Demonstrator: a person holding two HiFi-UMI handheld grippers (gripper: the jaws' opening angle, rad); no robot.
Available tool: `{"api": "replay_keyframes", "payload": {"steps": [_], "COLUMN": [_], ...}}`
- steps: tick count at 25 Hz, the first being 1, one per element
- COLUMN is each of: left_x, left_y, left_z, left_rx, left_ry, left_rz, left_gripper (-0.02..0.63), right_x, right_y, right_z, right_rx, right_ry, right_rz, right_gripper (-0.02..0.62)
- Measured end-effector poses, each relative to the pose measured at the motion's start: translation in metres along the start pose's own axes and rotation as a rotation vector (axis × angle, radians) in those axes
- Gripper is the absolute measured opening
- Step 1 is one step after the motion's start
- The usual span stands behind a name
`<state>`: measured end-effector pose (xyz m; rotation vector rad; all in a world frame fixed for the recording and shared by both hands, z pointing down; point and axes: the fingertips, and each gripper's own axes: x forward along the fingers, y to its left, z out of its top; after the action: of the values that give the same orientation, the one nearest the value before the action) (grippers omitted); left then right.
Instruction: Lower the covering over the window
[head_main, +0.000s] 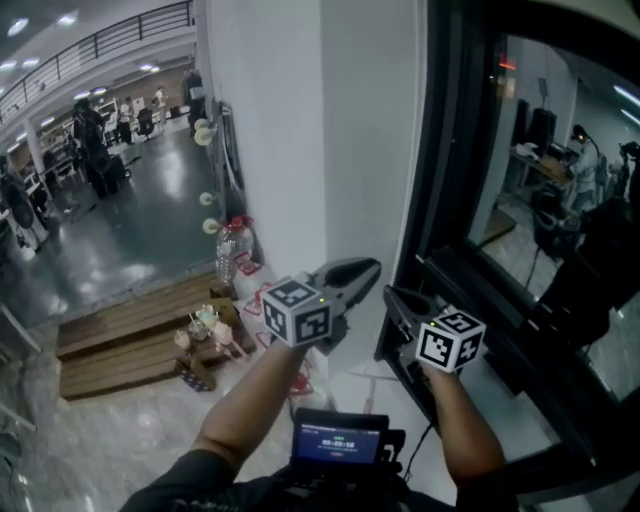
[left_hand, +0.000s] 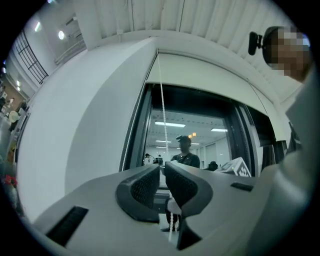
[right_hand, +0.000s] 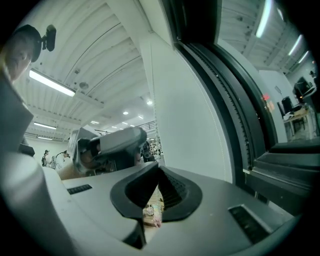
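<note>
Overhead, the roller blind (left_hand: 200, 72) sits high on the dark window (head_main: 530, 180) beside a white wall (head_main: 290, 120); left gripper (left_hand: 162, 169) pinches its bead cord (left_hand: 161, 110) — right gripper (right_hand: 158, 169) closed, empty; glossy floor (head_main: 150, 220) below.

Cool, even light comes from ceiling strips (right_hand: 50, 82). In the head view the far-left hall floor (head_main: 150, 230) shows glossy reflections of them. On the right, the window glass (head_main: 540, 180) is dim and mirrors indoor lamps. Both gripper views bend hard at the edges and have black corners. We find the nearest foreground soft. The cord (left_hand: 162, 115) reads as a thin bright line against dark glass.
</note>
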<state>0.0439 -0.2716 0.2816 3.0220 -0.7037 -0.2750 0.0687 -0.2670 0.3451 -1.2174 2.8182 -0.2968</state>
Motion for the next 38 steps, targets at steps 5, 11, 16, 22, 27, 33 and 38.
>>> {"api": "replay_keyframes", "payload": {"steps": [5,11,16,22,27,33,38], "left_x": [0.030,0.048,0.050,0.052,0.048,0.042,0.038], "left_y": [-0.014,-0.019,-0.022,-0.012,-0.010,-0.006,-0.004], "left_z": [0.037,0.044,0.042,0.042,0.033,0.005,-0.016], "left_rx": [0.034,0.077,0.100,0.097,0.113,0.097,0.074], "left_ry": [-0.032,-0.005,0.010,-0.016,-0.015,0.035,0.048], "left_rz": [-0.081,-0.098,-0.116,-0.101,-0.083,-0.078,-0.065], "left_gripper": [0.043,0.019,0.006,0.006,0.005,0.005,0.005], "right_x": [-0.001,-0.004,-0.006,0.000,0.001,0.003,0.004], "right_y": [0.005,0.008,0.003,-0.004,-0.003,-0.009,-0.015], "right_z": [0.002,0.003,0.004,0.005,-0.002,-0.027,-0.048], "right_rx": [-0.005,-0.005,0.000,0.017,0.021,0.054,0.076], "right_ry": [-0.011,-0.015,-0.021,-0.023,-0.014,0.020,0.059], "right_rz": [0.013,0.018,0.019,0.025,0.027,0.020,0.012], "right_gripper": [0.002,0.002,0.002,0.002,0.002,0.002,0.002]}}
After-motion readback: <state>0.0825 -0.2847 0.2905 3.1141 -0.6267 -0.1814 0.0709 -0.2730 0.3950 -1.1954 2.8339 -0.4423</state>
